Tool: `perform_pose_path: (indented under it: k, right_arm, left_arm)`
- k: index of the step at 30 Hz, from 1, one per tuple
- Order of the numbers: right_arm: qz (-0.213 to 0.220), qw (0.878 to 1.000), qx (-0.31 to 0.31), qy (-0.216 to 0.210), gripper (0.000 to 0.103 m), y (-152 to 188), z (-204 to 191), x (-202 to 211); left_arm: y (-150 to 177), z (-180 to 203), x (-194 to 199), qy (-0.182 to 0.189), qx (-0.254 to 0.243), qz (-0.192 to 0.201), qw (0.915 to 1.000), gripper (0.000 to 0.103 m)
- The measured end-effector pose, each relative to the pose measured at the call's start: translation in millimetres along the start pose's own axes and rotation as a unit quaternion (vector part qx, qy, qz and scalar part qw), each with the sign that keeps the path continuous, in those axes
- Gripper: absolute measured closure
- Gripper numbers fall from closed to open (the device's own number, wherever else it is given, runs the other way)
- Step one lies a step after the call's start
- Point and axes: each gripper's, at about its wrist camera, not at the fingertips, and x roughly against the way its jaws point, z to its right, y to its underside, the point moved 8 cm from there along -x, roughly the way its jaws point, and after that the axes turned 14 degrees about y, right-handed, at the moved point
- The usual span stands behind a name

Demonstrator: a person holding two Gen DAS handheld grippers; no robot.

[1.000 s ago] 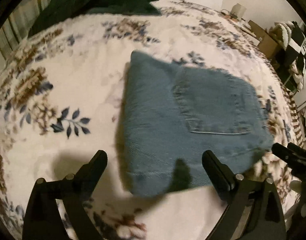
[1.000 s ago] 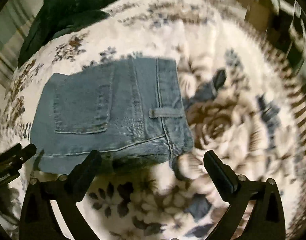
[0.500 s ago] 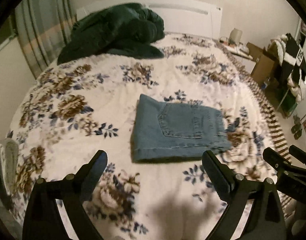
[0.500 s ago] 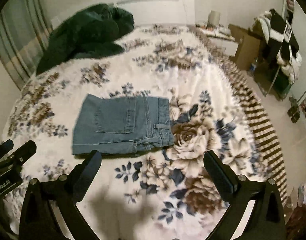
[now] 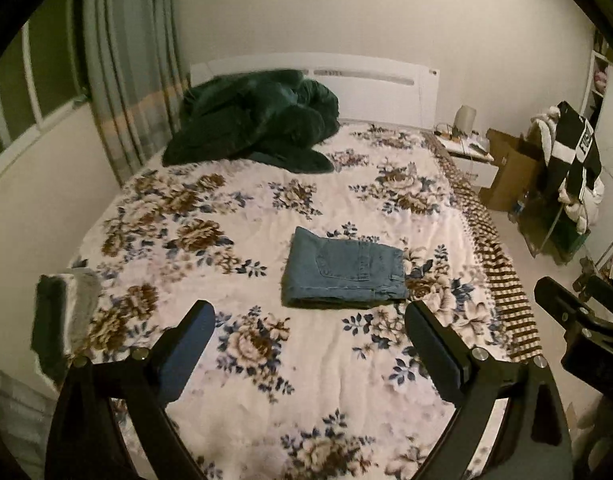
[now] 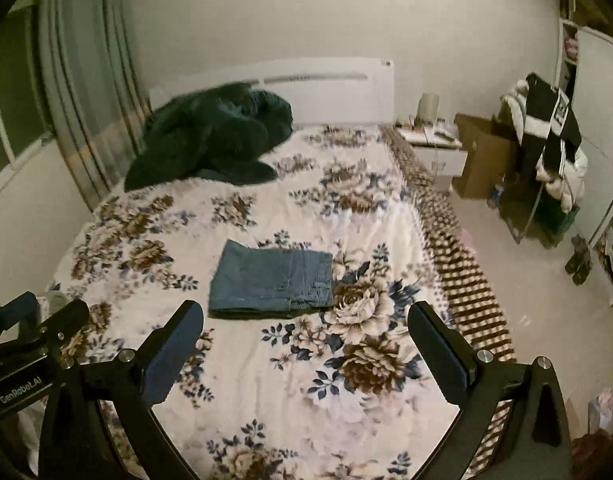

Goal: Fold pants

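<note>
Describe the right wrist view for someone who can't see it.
Folded jeans lie flat on a floral bed, untouched. The right hand-held gripper hangs open in front of them, with the left hand-held gripper at the frame's left edge and a dark green blanket near the headboard.

Folded jeans (image 6: pixel 271 278) lie flat on the floral bedspread (image 6: pixel 266 380) ahead of the right gripper (image 6: pixel 306 344), its jaws spread wide, well apart from them.
</note>
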Motion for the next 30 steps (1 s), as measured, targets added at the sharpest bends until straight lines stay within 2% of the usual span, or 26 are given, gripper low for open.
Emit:
perform_pose_path:
  k: [6,12,15,21,30]
  right_arm:
    - [0.019,1.0,0.008,-0.01,0.0,-2.1,26.2,101.9]
    - [0.033,0.999,0.016,-0.012,0.0,5.3,38.0,180.7]
    - [0.041,0.999,0.015,-0.013,0.0,9.3,39.6,210.3]
    - [0.054,0.998,0.013,-0.009,0.0,12.8,40.7,245.7]
    - [0.053,0.999,0.009,-0.007,0.0,11.1,45.9,250.7]
  left_arm:
    - [-1.2,19.1,79.4,-0.003,0.009,0.026,0.9996,0.006]
    - [4.9,28.1,128.8,-0.006,0.0,0.041,0.9991,0.006]
    - [9.6,28.4,145.4,-0.006,-0.005,0.045,0.999,0.0]
    - [11.3,28.3,162.7,-0.007,-0.011,0.06,0.9981,0.0]
    - [18.3,32.5,172.2,-0.016,-0.017,0.06,0.9979,0.0]
